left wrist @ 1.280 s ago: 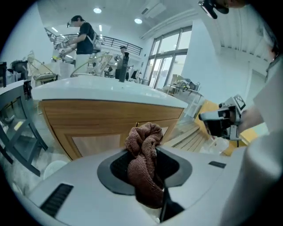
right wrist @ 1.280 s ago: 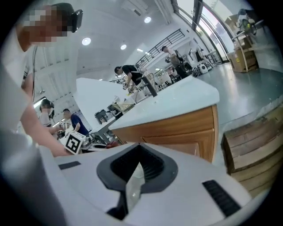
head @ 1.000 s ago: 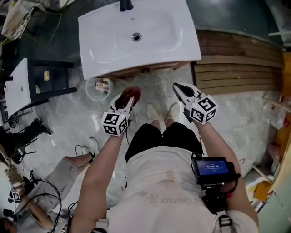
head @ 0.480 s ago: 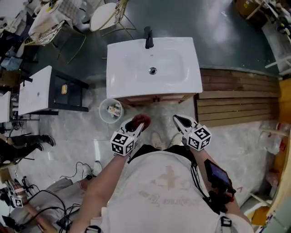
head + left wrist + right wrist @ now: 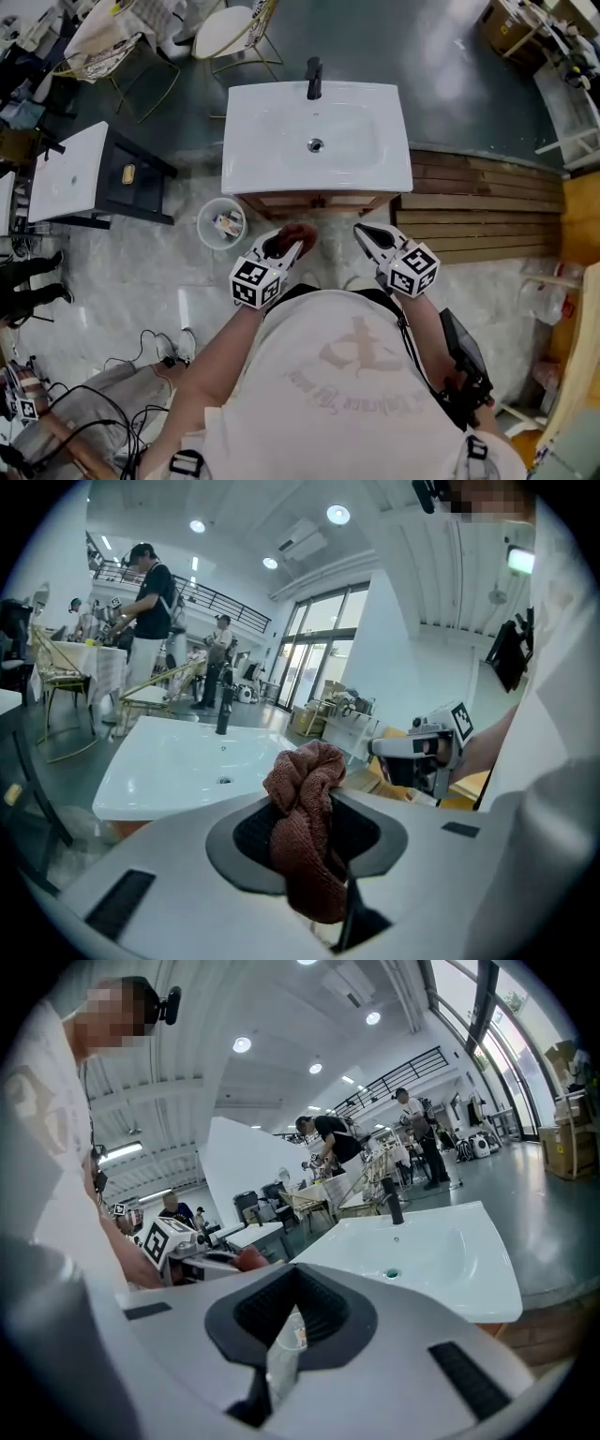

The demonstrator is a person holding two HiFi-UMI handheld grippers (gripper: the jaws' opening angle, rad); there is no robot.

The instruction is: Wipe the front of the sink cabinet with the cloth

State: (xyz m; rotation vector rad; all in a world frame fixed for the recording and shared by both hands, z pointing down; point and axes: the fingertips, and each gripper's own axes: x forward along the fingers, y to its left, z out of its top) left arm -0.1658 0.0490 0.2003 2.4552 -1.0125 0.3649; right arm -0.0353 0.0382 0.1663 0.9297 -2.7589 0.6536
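The white sink tops a wooden cabinet, whose front shows only as a thin brown strip from above. My left gripper hovers just short of that front, shut on a reddish-brown cloth. In the left gripper view the cloth bunches up between the jaws, with the sink beyond it. My right gripper is level with the left one, to its right, shut and holding nothing. In the right gripper view the right gripper looks over the sink.
A small white bin stands on the floor just left of the cabinet. A wooden slatted platform lies to the right, a black and white side table to the left. Cables and another person's legs are at the lower left.
The view has pulled back and up, so the sink looks smaller and sits lower in the picture. Both grippers stay close before the cabinet; the left keeps the cloth.
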